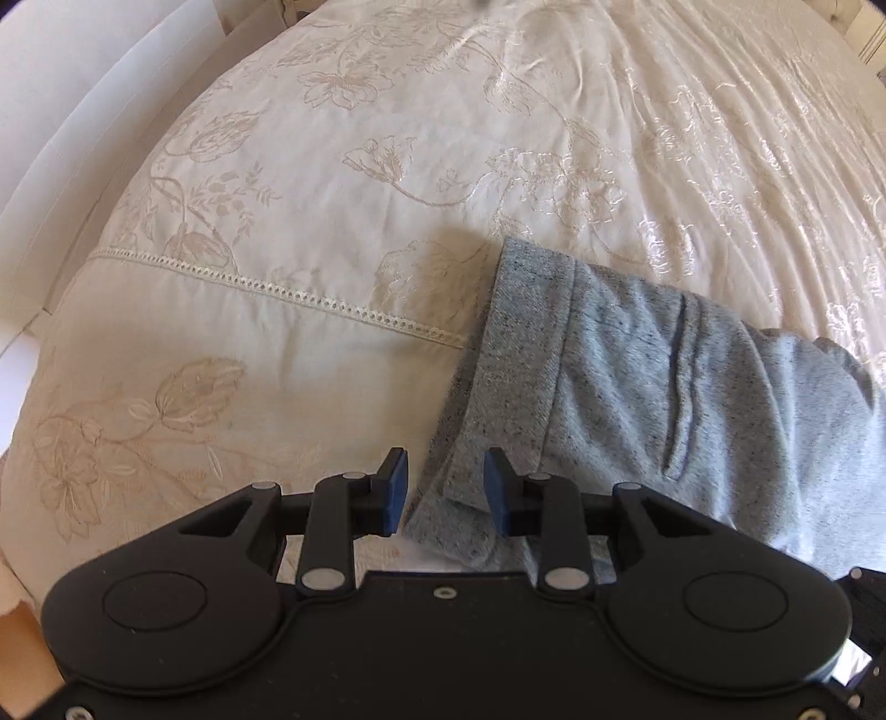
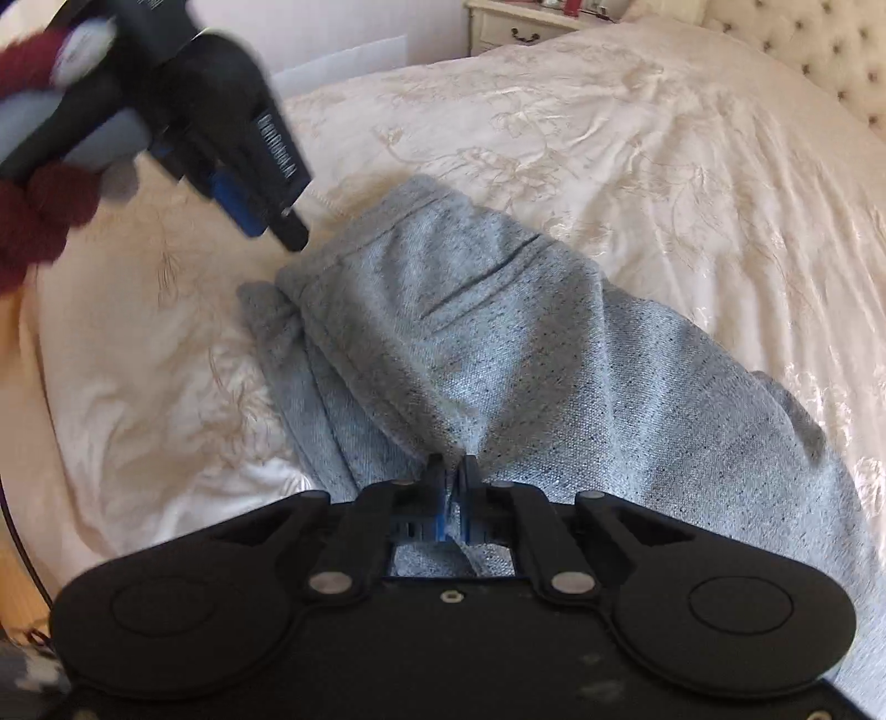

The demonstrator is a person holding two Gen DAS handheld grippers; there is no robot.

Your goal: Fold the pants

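Perhaps unreadable print on left claw point(image 2: 271, 221)

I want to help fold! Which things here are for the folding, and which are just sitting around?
For the folding: soft grey speckled pants; right tool pinching them; left tool, open.

Just there: cream flowered bedspread; white bedside cabinet; cream tufted headboard.

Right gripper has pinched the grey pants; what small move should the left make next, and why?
Probably close the left gripper on the pants edge: its jaws stand open over that edge, while the right gripper already pinches the fabric.
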